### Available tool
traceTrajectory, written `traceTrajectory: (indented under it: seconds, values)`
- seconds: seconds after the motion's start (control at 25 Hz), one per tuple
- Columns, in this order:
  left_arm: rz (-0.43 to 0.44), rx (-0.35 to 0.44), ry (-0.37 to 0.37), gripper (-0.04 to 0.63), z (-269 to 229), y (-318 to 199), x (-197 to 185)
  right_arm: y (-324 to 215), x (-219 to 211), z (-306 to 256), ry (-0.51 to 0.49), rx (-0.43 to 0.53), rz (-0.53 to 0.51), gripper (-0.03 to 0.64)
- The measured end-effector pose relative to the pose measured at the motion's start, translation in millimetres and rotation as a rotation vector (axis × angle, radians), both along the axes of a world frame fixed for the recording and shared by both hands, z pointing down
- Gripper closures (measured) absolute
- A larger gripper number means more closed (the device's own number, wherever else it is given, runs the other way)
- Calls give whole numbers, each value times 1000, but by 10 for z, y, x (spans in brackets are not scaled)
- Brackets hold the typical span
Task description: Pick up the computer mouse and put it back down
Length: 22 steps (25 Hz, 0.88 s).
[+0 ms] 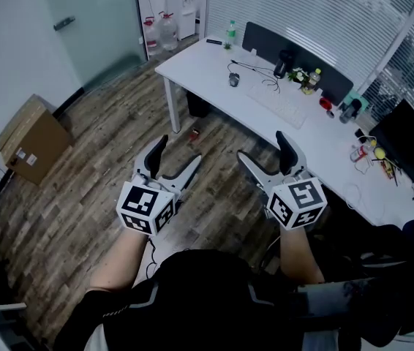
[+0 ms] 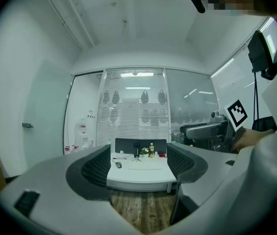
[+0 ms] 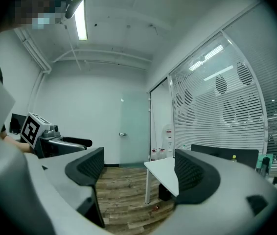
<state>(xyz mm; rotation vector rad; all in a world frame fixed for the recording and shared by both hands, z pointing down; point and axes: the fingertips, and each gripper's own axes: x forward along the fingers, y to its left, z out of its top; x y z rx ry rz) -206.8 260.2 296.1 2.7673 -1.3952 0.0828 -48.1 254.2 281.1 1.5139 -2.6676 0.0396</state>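
My left gripper (image 1: pixel 179 152) has its fingers wide apart, empty, above the floor (image 1: pixel 83 181). My right gripper (image 1: pixel 262 146) likewise. The computer mouse (image 1: pixel 234 80), small and indistinct, lies near the desk's (image 1: pixel 200 63) left end.

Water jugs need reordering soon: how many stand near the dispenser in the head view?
2. Left jug and right jug stand side by side on the floor, left of the water dispenser. Others may be hidden.
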Motion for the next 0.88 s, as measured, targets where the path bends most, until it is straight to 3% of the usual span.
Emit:
traceTrajectory:
  seconds: [0.48, 0.88]
  values:
    - [-3, -6, 17, 239, 72, -261, -430, -251, -376, 53, 17, -14, -2, 186]
    - [-8, -43, 7, 239, 116, -990, -462, -1129, -522, 68, -1, -15, -75, 186]
